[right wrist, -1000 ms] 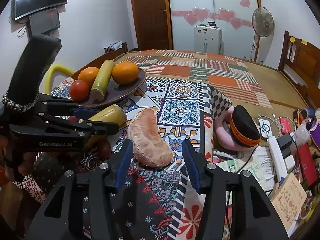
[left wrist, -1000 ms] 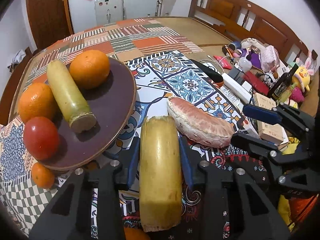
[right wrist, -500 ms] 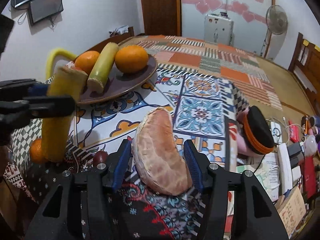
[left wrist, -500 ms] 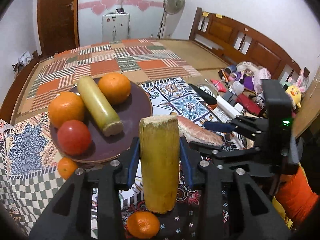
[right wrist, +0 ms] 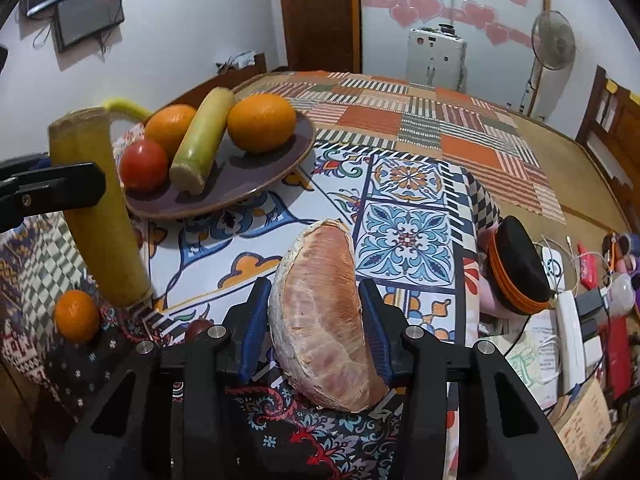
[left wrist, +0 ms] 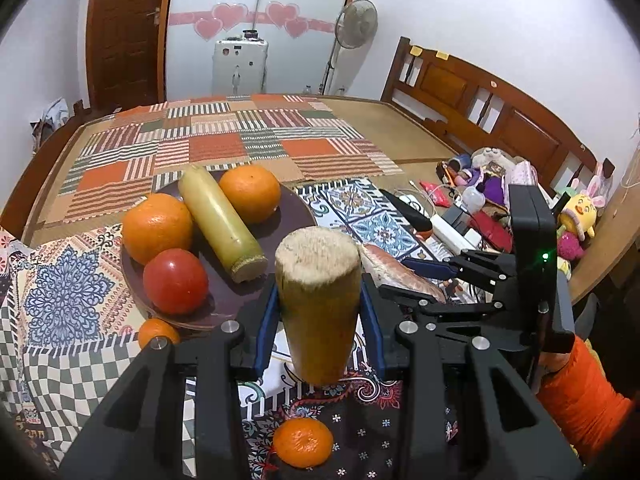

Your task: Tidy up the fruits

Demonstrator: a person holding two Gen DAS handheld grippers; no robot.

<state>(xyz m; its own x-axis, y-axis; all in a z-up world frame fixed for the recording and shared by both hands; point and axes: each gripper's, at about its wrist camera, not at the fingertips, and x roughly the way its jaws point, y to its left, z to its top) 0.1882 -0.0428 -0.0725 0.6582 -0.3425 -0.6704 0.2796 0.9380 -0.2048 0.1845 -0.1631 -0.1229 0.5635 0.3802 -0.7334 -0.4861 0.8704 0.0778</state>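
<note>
Fruits were partly gathered: this was the carrying step, with both claws loaded and the plate as the likely goal.

Nearest in the left wrist view, a small mandarin [left wrist: 303, 442] lay on the patterned cloth [left wrist: 72, 296] at six o'clock. Just above it, the left claw [left wrist: 320, 330] held a yellow sugarcane piece [left wrist: 318, 312] upright, its blue pads pressed on both sides, its cut end facing the camera. A second small mandarin [left wrist: 158, 332] sat at eight o'clock, just beside the rim of the brown plate [left wrist: 296, 208].

On the plate, at ten o'clock, lay a red tomato [left wrist: 175, 281], two oranges [left wrist: 157, 227] and another sugarcane piece [left wrist: 222, 224] between them.

In the right wrist view, the right claw [right wrist: 316, 330] was closing on a peeled pomelo segment [right wrist: 320, 312] that stood between its pads, seemingly touching both.

Judging by this, the next move calls for bringing the sugarcane over the plate at ten o'clock and laying it flat in the free space beside the tomato, without knocking round fruit off the tilted rim.

Farther off, at two o'clock, toys and bottles cluttered the bed near the wooden headboard [left wrist: 492, 108]. Pink heart stickers [left wrist: 224, 16] marked the far wall at twelve o'clock. No brand or writing could be read.
</note>
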